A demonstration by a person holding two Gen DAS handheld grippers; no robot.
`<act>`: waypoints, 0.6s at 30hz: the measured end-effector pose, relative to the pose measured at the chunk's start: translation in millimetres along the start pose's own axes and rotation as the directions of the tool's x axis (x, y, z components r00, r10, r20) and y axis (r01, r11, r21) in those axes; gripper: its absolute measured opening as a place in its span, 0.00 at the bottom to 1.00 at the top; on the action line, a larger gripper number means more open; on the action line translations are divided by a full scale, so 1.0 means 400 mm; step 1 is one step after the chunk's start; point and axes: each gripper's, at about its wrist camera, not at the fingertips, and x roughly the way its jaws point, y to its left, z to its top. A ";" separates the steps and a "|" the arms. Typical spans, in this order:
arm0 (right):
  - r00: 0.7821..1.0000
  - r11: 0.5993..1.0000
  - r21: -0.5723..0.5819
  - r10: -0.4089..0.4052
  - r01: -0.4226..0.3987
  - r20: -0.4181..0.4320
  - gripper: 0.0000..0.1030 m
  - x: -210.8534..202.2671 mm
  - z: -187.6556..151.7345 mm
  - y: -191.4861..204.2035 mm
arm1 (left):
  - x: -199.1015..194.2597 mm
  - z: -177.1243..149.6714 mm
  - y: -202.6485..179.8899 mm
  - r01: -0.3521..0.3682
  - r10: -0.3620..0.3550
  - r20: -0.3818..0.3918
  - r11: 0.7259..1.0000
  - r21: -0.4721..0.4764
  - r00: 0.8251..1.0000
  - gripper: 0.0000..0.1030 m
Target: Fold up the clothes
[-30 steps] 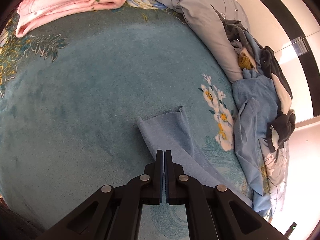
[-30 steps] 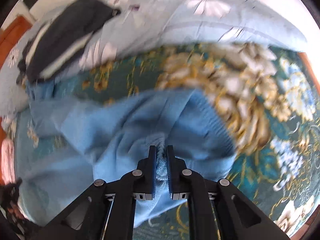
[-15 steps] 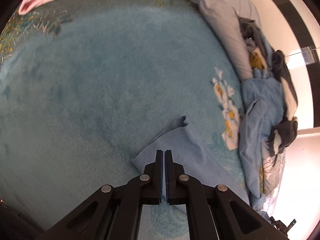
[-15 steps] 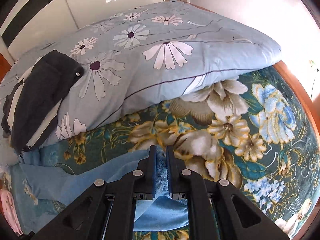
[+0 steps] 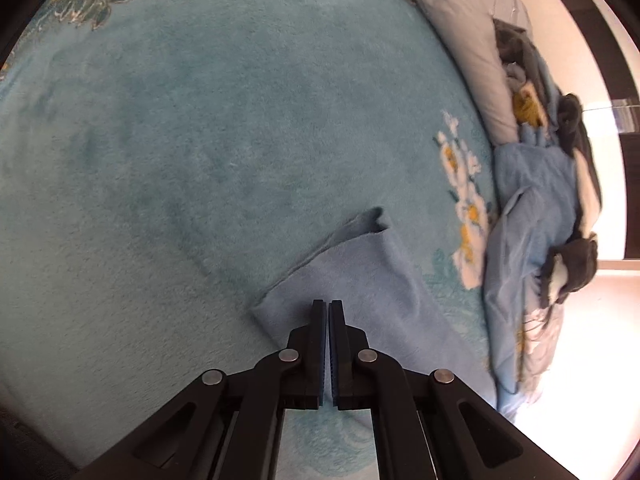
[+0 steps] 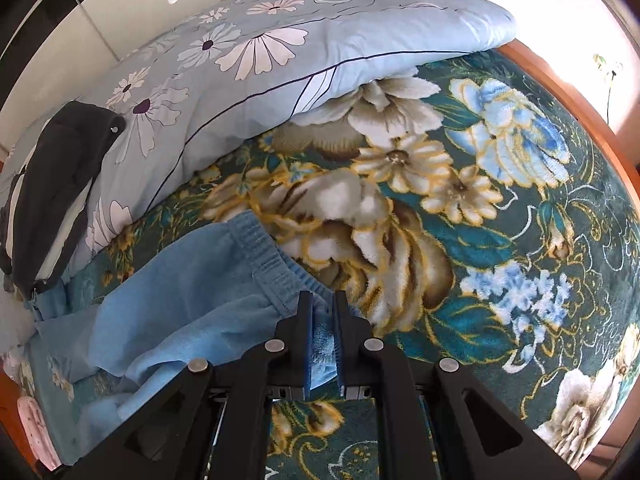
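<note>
**A:** What are the two grippers doing?

**B:** The right gripper [image 6: 321,300] has its black fingers [image 6: 305,316] pinched onto the elastic waistband of a pair of light blue fleece trousers [image 6: 192,300]. A narrow strip of blue cloth shows between the pads. The left gripper [image 5: 329,308] has its fingers [image 5: 318,320] nearly together with only a thin slit between them. It sits over the hem end of a trouser leg [image 5: 360,276]. Whether cloth is caught in that slit, I cannot tell.

**B:** Where do the trousers lie?

**A:** In the right wrist view the ribbed waistband runs up and left from the fingers, and the body of the garment spreads left and down in loose folds over a plush teal bedspread printed with large cream, gold and blue flowers [image 6: 460,208]. In the left wrist view the leg end lies flat on a plainer, pale teal part of the same bedspread [image 5: 220,120], its corner turned up a little.

**B:** And farther out?

**A:** Behind the trousers lies a pale blue quilt with white daisy print [image 6: 280,52]. A dark grey garment with a pale stripe [image 6: 52,184] rests on its left end. In the left wrist view a heap of blue and dark grey clothes [image 5: 560,200] sits at the bed's right edge.
</note>
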 end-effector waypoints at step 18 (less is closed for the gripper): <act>0.997 0.997 0.027 0.064 -0.065 0.048 0.09 -0.113 -0.033 0.025 | -0.085 0.026 0.019 0.035 -0.025 0.115 0.996 -0.087 0.993 0.02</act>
